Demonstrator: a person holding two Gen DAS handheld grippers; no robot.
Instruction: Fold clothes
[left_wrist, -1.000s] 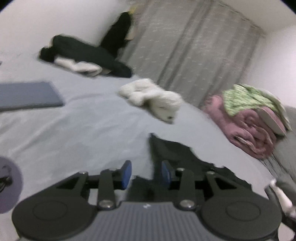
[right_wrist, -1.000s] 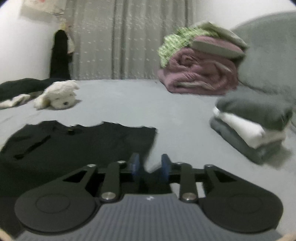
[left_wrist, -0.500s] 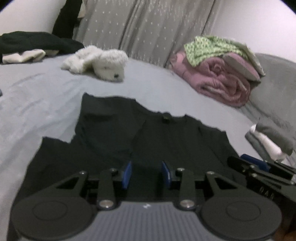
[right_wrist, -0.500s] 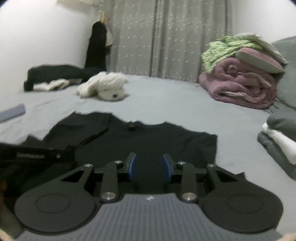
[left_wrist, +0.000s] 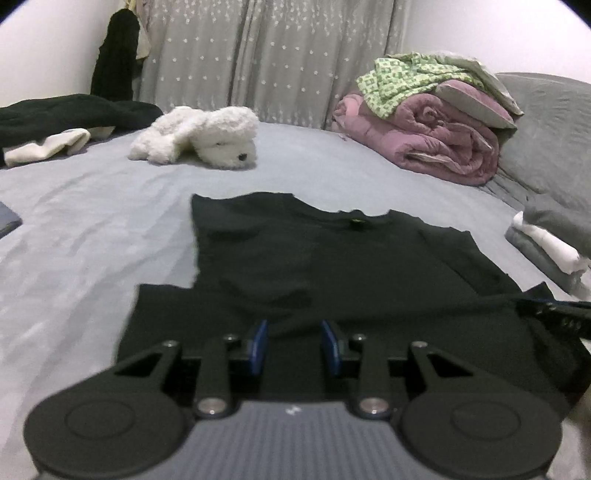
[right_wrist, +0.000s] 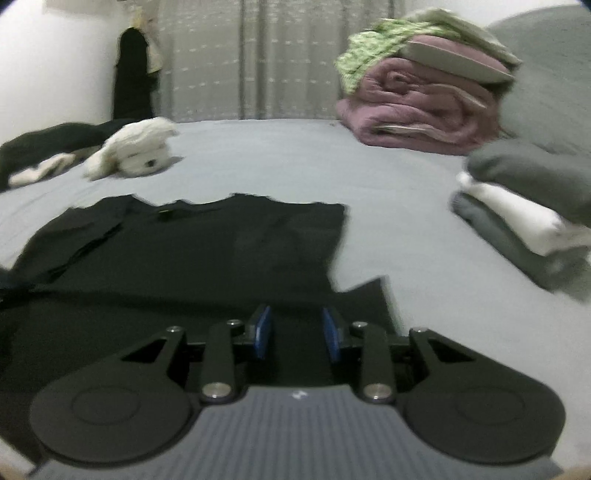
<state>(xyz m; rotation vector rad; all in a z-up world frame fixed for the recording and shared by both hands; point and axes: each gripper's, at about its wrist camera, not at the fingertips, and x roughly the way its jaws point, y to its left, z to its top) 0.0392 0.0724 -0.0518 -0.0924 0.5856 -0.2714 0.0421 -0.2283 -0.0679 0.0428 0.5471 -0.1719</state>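
Black cotton T-shirt is lying spread flat on the grey-sheeted bed. Left gripper is hovering part-open over its hem, gripping nothing. Right gripper is closing over the hem, pads not yet pressing cloth.

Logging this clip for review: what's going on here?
A person with tongs in each hand is folding a black T-shirt spread flat on a grey bed. The left tongs and right tongs hover over its near hem, blue pads apart, gripping nothing. Folded clothes are stacked to the right.

Both wrist views look low and close across the black shirt toward the curtain.
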